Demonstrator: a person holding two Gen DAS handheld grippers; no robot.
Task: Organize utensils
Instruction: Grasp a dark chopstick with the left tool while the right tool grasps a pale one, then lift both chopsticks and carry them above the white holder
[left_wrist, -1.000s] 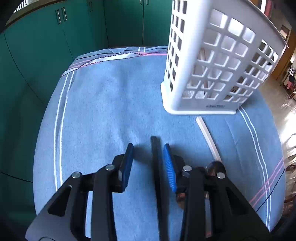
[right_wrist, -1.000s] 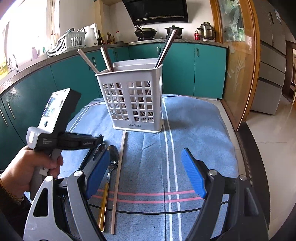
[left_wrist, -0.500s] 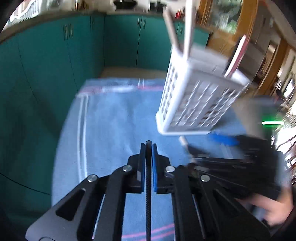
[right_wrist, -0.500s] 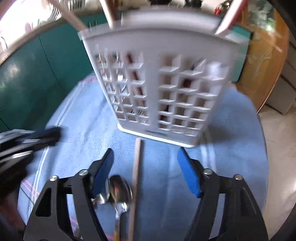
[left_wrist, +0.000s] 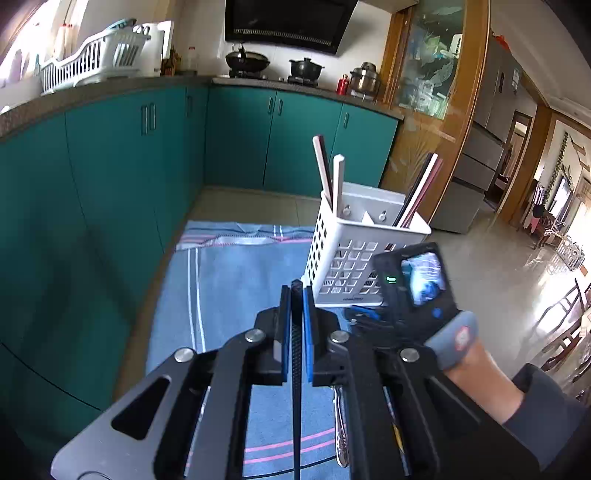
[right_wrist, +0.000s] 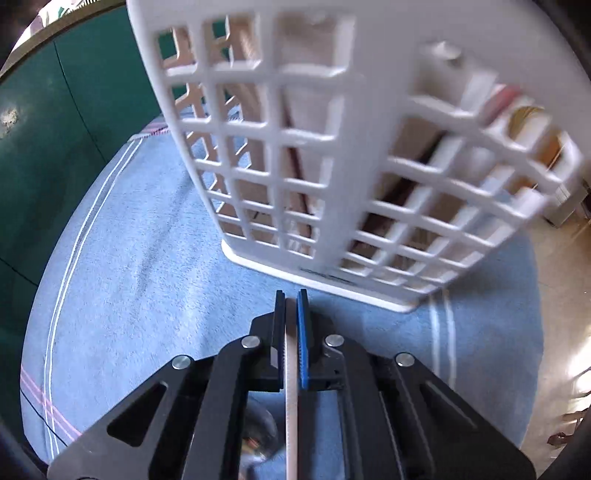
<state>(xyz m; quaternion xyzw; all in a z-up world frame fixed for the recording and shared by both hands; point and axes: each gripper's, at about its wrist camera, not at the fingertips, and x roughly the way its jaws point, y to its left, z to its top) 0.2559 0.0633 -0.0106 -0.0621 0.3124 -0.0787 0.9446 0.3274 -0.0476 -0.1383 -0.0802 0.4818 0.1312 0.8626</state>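
Left hand-held gripper (left_wrist: 296, 295): I've got it clamped on a black chopstick (left_wrist: 296, 387), lifted.
Right hand-held gripper (right_wrist: 291, 306): jaws just closed on a pale chopstick (right_wrist: 291, 424) (low, by the towel).
Next: I judge both go up, tips over the white caddy (left_wrist: 354, 240), into its slots.

White lattice caddy (left_wrist: 347, 258), blue striped cloth (left_wrist: 229, 280), seemingly teal cabinets (left_wrist: 110, 166).

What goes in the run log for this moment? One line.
left gripper: shut on black chopstick | right gripper: shut on pale chopstick | white basket: upright on cloth
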